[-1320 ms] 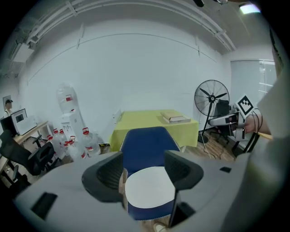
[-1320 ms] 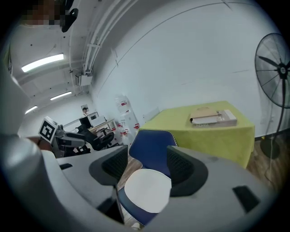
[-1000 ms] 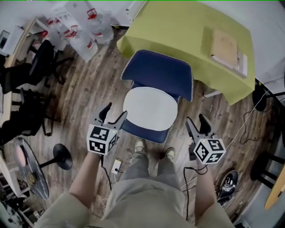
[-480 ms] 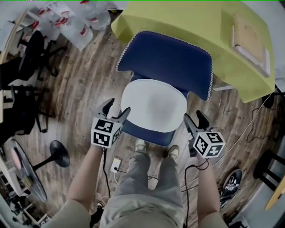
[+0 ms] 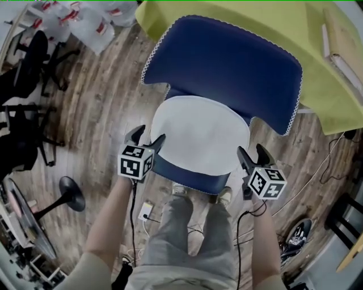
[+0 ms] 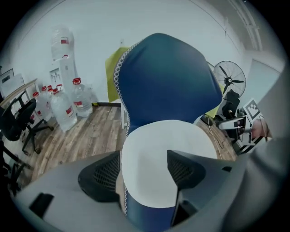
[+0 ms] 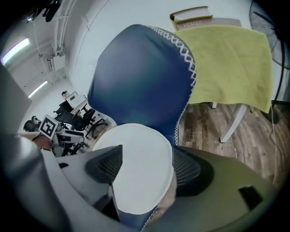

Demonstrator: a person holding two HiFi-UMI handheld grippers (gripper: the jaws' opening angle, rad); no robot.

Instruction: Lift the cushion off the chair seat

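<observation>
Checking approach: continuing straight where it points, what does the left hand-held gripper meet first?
Probably the left edge of the white cushion on the chair seat; the left hand-held gripper is opening, jaws empty. Depth unclear.

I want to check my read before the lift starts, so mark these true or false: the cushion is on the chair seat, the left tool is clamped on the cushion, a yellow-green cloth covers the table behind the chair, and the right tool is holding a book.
1. The white cushion lies on the seat of the blue chair. True.
2. The left tool is clamped on the cushion. False: its jaws are opening at the seat's left edge. The cushion shows ahead between them, but the pads do not press on it.
3. A yellow-green cloth covers the table behind the chair. True.
4. The right tool holds a book. False: its jaws are opening at the seat's right edge and grip nothing. The book lies on the cloth.
</observation>
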